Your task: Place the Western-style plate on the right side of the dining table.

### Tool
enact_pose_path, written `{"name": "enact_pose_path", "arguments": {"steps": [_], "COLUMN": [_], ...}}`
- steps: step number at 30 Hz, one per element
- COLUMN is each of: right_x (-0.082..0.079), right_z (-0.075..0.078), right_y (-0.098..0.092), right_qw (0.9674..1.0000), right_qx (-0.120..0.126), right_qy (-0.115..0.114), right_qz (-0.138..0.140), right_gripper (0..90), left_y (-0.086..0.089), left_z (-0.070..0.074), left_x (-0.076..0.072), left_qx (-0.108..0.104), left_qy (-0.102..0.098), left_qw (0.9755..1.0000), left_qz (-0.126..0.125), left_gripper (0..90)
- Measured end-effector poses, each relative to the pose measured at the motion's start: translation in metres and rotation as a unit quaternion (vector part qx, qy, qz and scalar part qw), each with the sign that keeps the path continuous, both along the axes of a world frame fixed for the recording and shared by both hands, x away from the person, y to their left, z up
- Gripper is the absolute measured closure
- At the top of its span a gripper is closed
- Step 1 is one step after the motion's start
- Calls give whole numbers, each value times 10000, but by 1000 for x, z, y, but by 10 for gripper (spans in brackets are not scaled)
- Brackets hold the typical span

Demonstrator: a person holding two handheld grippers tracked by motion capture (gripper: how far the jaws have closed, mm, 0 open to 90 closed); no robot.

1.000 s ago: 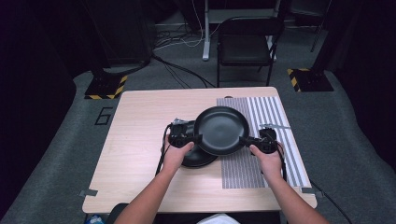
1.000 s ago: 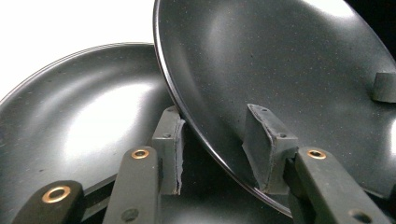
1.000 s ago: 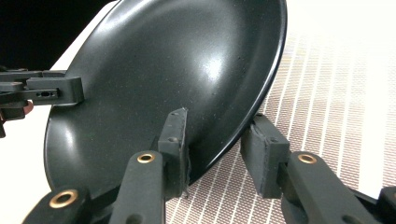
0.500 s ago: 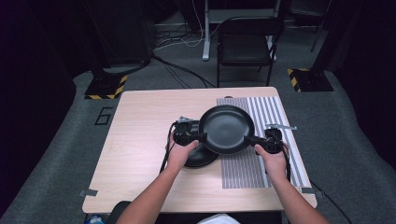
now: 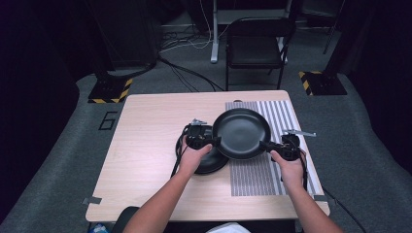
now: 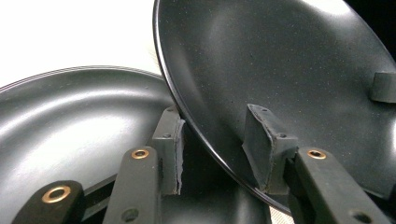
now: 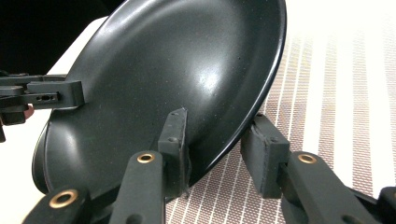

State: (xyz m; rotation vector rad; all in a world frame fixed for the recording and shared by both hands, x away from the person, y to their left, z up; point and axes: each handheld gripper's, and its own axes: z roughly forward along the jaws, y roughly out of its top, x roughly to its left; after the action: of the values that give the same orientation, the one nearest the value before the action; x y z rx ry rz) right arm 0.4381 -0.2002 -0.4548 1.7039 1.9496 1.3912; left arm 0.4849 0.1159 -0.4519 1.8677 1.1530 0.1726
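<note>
Both grippers on one black plate (image 5: pixel 241 132), held up off the wooden table (image 5: pixel 145 160), tilted. Left gripper (image 5: pixel 210 141) grasps the plate's left rim, right gripper (image 5: pixel 266 144) grasps the opposite rim, so the plate spans between the two tools. In the left gripper view the rim runs between the pads (image 6: pixel 173 154), one jaw inside the bowl of the plate, one behind it; contact looks firm though the gap on the near pad is hard to read. In the right gripper view the rim sits between the pads (image 7: pixel 175 140), clamped, with the left gripper's jaw visible at the far edge of the plate. Second black plate (image 5: pixel 206 160) lies flat on the table just below and behind the left gripper, partly under the held plate. Striped mat (image 5: pixel 252 174) lies under the right gripper and beneath the held plate's right half
</note>
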Motion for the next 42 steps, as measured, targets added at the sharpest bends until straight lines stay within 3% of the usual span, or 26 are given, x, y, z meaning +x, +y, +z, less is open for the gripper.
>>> {"name": "enact_pose_path", "arguments": {"steps": [29,42], "right_x": [-20,-24], "right_z": [2,-6], "right_y": [-35,-49], "right_qw": [9986,9976], "right_qx": [-11,-28], "right_qy": [-83,-35], "right_qz": [-514,-686], "right_gripper": [620,623], "left_y": [-43,-59], "left_z": [2,-6], "left_x": [10,14], "left_qx": [-42,-12], "left_qy": [-7,107], "left_qw": [9990,9983], "left_qz": [-444,-576], "left_gripper": [584,587]}}
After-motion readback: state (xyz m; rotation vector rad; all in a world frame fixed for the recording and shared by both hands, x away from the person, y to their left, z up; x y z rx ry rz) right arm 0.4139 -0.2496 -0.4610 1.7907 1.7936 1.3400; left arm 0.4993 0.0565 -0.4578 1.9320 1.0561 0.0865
